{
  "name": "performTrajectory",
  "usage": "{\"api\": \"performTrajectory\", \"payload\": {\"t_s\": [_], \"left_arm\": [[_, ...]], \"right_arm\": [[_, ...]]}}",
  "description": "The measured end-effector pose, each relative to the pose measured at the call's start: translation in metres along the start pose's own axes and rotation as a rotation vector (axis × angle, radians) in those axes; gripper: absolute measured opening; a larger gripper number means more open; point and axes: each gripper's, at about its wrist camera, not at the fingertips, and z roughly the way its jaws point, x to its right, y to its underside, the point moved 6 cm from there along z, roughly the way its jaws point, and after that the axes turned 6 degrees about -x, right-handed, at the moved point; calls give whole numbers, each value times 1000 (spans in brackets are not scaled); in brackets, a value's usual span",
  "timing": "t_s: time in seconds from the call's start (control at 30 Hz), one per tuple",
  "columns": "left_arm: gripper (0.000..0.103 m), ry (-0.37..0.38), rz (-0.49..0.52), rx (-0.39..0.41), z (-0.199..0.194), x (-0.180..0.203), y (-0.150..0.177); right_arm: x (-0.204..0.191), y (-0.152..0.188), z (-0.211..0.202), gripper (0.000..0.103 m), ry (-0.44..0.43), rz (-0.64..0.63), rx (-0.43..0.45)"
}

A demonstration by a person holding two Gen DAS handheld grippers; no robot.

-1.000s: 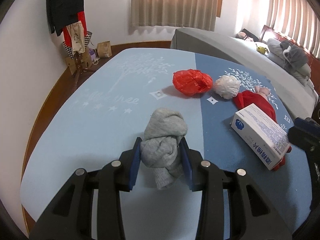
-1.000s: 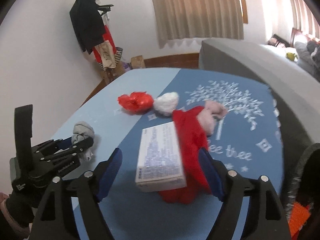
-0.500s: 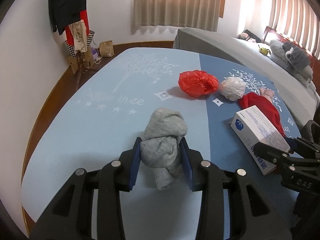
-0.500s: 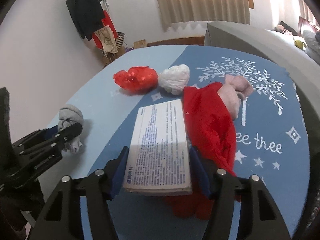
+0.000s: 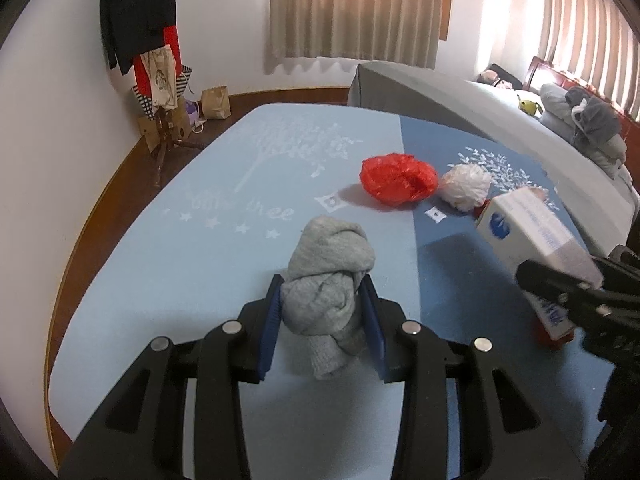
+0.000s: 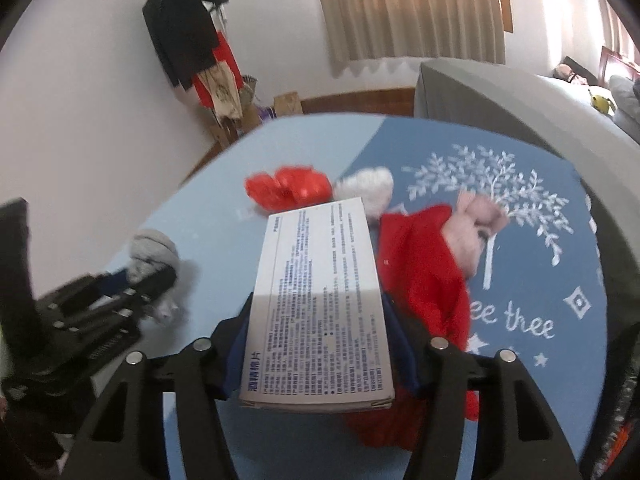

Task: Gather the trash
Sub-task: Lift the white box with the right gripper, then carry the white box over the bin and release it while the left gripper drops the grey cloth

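With my left tool (image 5: 322, 316) clamping the grey sock bundle (image 5: 326, 272) over the blue mat (image 5: 168, 240), I am closing my right tool (image 6: 316, 344) onto the white printed carton (image 6: 320, 292), squeezing its long sides squarely before lifting clear of the red garment (image 6: 424, 280) beyond.

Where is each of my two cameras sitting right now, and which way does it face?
Left wrist: rides the left claw, looking down across the blue mat toward the curtained wall; its fingers pinch a grey sock bundle; the right claw enters at the right.
Right wrist: rides the right claw, facing the same way; its jaws are closing on a white box; the left claw shows at the left.
Shared: red bag, white wad, coat stand.
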Motion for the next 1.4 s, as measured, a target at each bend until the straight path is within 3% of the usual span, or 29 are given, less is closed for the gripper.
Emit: {"api": "performTrajectory", "payload": {"t_s": [0.57,1.0,1.4], "left_arm": [[36,110,76,113,-52,75,-29],[36,241,186,173,-94,172,-31],[36,361,307,197,-119,257,-19]], "right_arm": [[41,-11,-99,59,74,81,145],[104,7,-174,59,170,177,243],[162,47,-230,59,281,288,286]]}}
